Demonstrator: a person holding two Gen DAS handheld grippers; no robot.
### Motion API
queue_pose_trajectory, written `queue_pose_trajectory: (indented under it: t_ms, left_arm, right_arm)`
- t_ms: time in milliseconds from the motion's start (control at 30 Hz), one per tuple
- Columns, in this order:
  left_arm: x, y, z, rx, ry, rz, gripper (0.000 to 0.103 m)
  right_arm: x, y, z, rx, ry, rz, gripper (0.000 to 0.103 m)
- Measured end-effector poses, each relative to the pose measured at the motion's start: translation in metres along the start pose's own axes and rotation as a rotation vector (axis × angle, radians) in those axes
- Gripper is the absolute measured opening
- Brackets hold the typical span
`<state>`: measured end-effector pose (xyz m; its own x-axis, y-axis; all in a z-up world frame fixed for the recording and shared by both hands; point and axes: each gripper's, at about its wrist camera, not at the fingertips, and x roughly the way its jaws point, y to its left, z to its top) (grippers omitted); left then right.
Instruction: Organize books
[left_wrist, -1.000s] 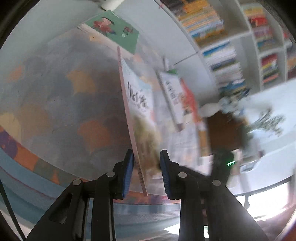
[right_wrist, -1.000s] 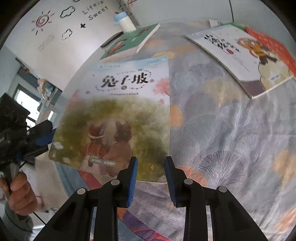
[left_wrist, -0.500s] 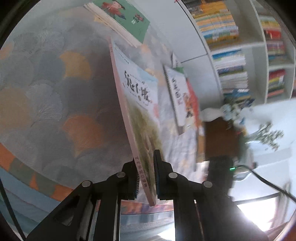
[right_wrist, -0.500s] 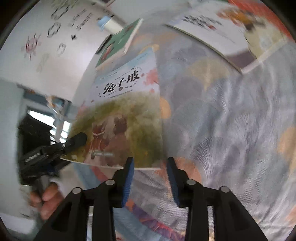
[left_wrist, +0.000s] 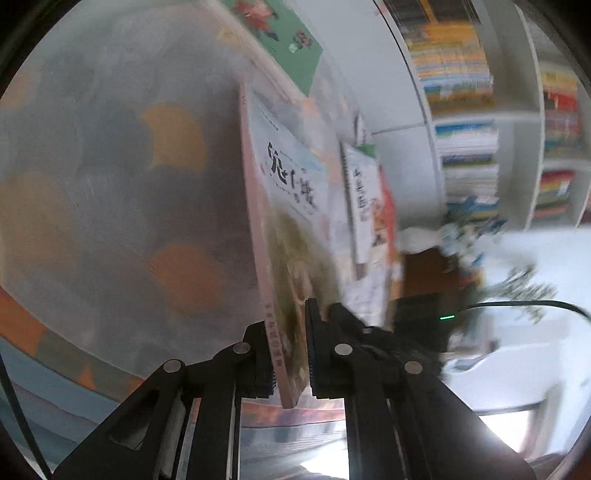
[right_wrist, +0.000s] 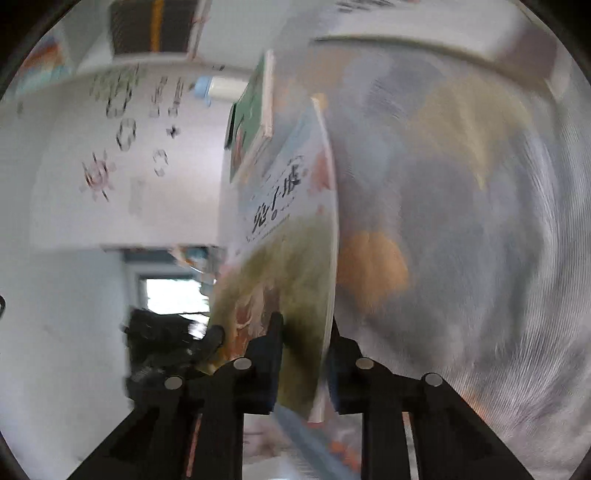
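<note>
A thin picture book (left_wrist: 284, 206) with a pale blue and olive cover and black Chinese title is held up on edge above the patterned tablecloth (left_wrist: 110, 184). My left gripper (left_wrist: 290, 354) is shut on its spine corner. My right gripper (right_wrist: 301, 365) straddles the book's (right_wrist: 288, 236) opposite edge, its jaws close around it. A green book (left_wrist: 280, 40) lies at the table's far side, also in the right wrist view (right_wrist: 251, 110). Another picture book (left_wrist: 364, 199) lies flat further right.
A white bookcase (left_wrist: 480, 110) packed with books stands behind the table. A blue-capped white bottle (right_wrist: 221, 86) stands near the green book by a decorated wall (right_wrist: 110, 147). A plant (left_wrist: 524, 291) and dark box (left_wrist: 424, 269) sit beyond the table.
My left gripper closed on the book's spine. My right gripper rolled and moved onto the book's other edge, jaws narrowing. The book tipped from lying tilted to standing on edge.
</note>
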<state>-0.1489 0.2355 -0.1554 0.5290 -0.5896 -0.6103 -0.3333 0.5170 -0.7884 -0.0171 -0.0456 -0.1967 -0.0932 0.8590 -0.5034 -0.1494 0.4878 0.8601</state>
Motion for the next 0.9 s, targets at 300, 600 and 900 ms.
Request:
queue_pose_trajectory:
  t_ms: [300, 600, 900]
  left_arm:
    - [-0.008, -0.059, 0.015, 0.302, -0.024, 0.133, 0.010]
    - [-0.043, -0.097, 0.071, 0.412, -0.118, 0.083, 0.010]
    - [-0.038, -0.081, 0.184, 0.403, -0.180, 0.160, 0.010]
  right_arm:
    - [-0.001, 0.106, -0.026, -0.605, -0.049, -0.432, 0.019]
    - [-0.022, 0.172, -0.006, -0.750, -0.175, -0.469, 0.021]
    - [0.041, 0.205, 0.100, -0.748, -0.194, -0.451, 0.022]
